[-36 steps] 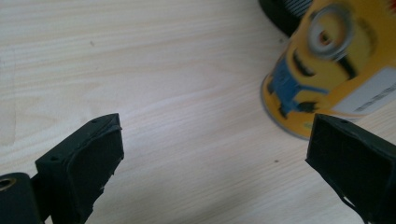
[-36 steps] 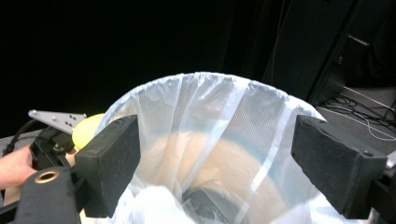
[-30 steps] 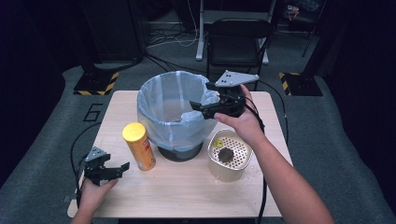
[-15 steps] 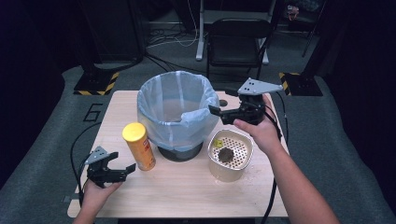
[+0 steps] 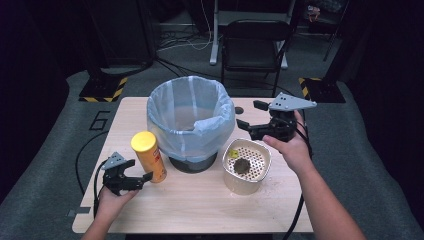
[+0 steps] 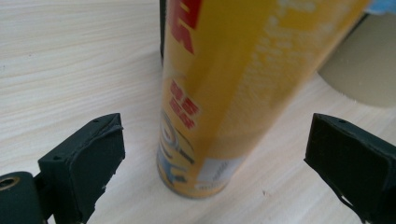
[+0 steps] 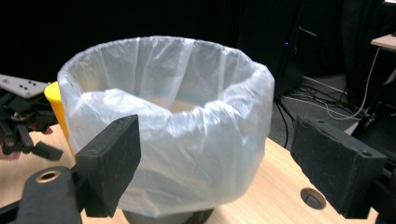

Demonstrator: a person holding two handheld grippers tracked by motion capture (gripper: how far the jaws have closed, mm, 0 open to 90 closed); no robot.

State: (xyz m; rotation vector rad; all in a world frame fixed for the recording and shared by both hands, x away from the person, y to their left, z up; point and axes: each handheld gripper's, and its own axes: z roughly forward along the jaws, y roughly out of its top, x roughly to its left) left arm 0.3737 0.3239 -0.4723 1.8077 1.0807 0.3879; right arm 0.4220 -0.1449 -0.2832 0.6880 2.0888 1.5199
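Left gripper (image 5: 142,179) sits lower left of the high view, jaws spread, holding nothing, tips just beside the yellow can (image 5: 148,156). In the left gripper view the can (image 6: 224,93) stands upright between the spread jaws, untouched. Right gripper (image 5: 249,120) hovers right of centre, jaws wide apart, empty, aimed at the lined bin (image 5: 190,122) mid-frame. A perforated cup (image 5: 246,166) stands below it on the table (image 5: 200,205).

Large digit "6" marked on grey floor mat (image 5: 95,121) left of table, legible in high view. Red lettering on yellow can (image 6: 219,93), cropped and blurred in left gripper view; not decipherable. Cartoon Minion figure printed near can base. No other legible text.
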